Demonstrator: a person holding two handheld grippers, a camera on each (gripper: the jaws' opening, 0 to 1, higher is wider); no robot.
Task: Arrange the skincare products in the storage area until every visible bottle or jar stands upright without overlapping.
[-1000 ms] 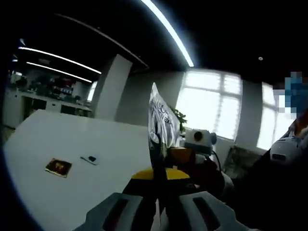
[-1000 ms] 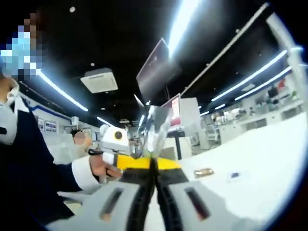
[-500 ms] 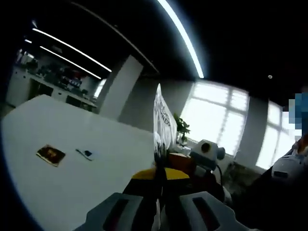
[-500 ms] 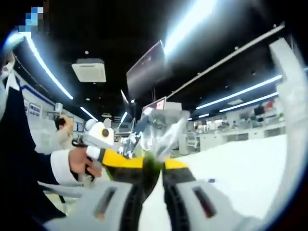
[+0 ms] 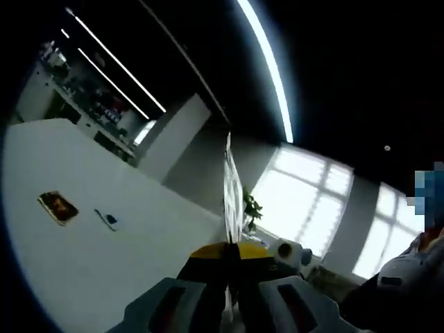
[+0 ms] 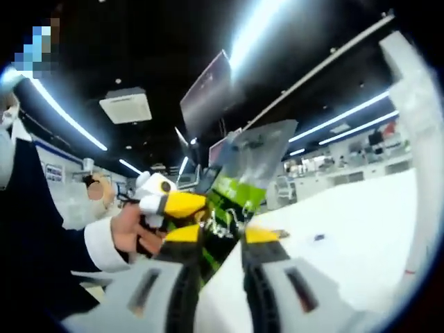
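A thin foil sachet [image 5: 232, 194], seen edge-on in the left gripper view, stands straight up from my left gripper [image 5: 231, 253], which is shut on its lower end. In the right gripper view the same sachet [image 6: 243, 177] faces the camera, silver at the top with a green printed panel below. My right gripper [image 6: 220, 236] is open, its yellow-tipped jaws apart on either side of the sachet's lower part. The left gripper [image 6: 173, 205] comes in from the left, held by a hand [image 6: 125, 232]. Both grippers are raised above a white table [image 5: 97, 277].
A small brown card [image 5: 57, 206] and a small blue item [image 5: 109, 220] lie flat on the white table; both are small in the right gripper view. A person's dark sleeve [image 6: 35, 229] is at the left. A white column [image 6: 416, 132] rises at the right.
My right gripper's jaws have parted from shut on the sachet to open. The sachet has turned from edge-on to flat-on in the right gripper view. Both cameras tilted upward.
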